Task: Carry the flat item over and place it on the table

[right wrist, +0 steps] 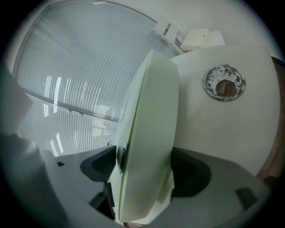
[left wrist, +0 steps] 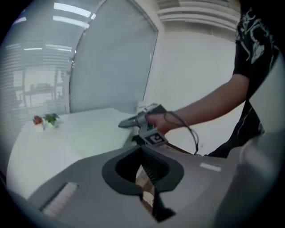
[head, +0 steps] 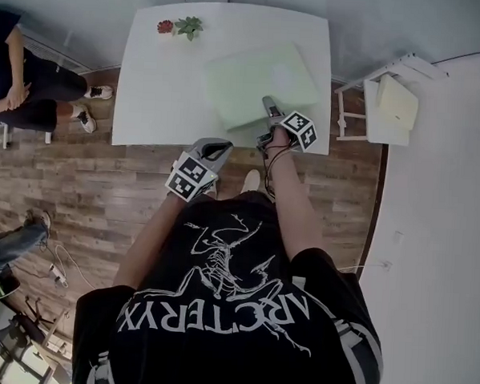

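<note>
Right gripper (head: 270, 108) clamped on the near edge of the pale green closed laptop (head: 258, 80). The slab runs forward from the jaws over the white table (head: 156, 102); contact with the top unclear. Left gripper (head: 218, 150) closed, empty, hanging back beside the table edge. Right one is placing.

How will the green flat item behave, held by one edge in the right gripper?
Probably stiff: the green flat item shows no droop beyond the right gripper. Its faces look smooth, so it may pivot or slip in an edge-only grip.
</note>
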The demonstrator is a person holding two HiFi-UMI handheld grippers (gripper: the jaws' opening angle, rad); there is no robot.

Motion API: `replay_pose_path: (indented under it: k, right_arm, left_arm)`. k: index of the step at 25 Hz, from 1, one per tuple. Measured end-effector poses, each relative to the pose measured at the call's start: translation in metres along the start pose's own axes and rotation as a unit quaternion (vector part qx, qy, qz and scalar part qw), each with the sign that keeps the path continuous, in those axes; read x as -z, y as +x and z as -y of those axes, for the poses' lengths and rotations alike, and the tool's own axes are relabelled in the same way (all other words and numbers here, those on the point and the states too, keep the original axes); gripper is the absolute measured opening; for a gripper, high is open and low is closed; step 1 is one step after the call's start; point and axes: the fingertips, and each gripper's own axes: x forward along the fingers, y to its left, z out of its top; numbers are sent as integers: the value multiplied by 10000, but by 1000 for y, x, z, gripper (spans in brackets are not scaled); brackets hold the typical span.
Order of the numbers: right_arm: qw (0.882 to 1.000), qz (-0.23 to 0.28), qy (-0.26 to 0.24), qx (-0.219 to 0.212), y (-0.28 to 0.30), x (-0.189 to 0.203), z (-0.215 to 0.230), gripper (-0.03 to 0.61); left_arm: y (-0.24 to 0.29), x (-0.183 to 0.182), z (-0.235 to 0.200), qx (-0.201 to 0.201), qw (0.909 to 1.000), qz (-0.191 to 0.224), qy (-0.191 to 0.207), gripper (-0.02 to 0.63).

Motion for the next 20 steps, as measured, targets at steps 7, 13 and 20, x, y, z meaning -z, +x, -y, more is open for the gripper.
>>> replay_pose_path:
  k: [7,13,20]
  right_arm:
    - [9998,-128,125,-77,-3,8,-1,380]
    - [9995,-177,236,-89,-10,5,10,379]
    - [9927,-326,-925,-696,-49,2,-30,379]
  left_arm:
    - [69,56,-32,-299,9925,-1174,-173,11]
    - [77,49,-50,-683,9908,-1160,-166,11]
    - [65,14,-46,-687,9958,-598,-35,11]
